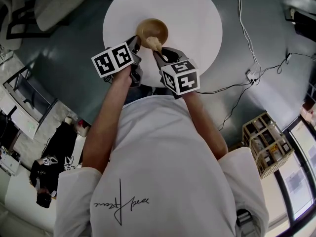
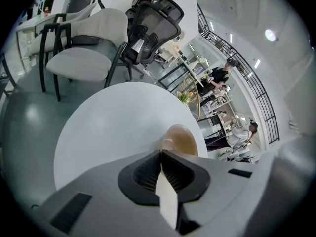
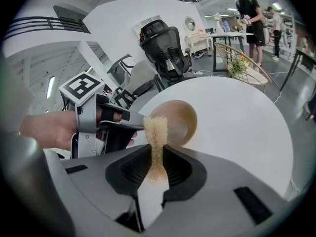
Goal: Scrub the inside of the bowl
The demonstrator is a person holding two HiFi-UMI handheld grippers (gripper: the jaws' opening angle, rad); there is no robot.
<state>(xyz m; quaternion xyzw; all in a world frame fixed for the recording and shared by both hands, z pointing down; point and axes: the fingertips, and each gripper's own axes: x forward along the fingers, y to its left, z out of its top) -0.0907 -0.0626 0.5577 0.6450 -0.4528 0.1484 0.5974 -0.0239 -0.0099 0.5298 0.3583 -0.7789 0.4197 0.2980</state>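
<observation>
A small wooden bowl stands on the round white table, near its front edge. My left gripper is shut on the bowl's left rim; in the right gripper view its fingertips pinch that rim. Seen from the left gripper, the bowl sits just past the closed jaws. My right gripper is shut on a tan fibrous scrub pad. The pad sticks out of the right gripper and reaches the near rim of the bowl. Whether it touches the inside I cannot tell.
A white chair and a black office chair stand beyond the table. A gold wire chair is at its far side. Cables and a power strip lie on the floor, with a shelf cart to the right.
</observation>
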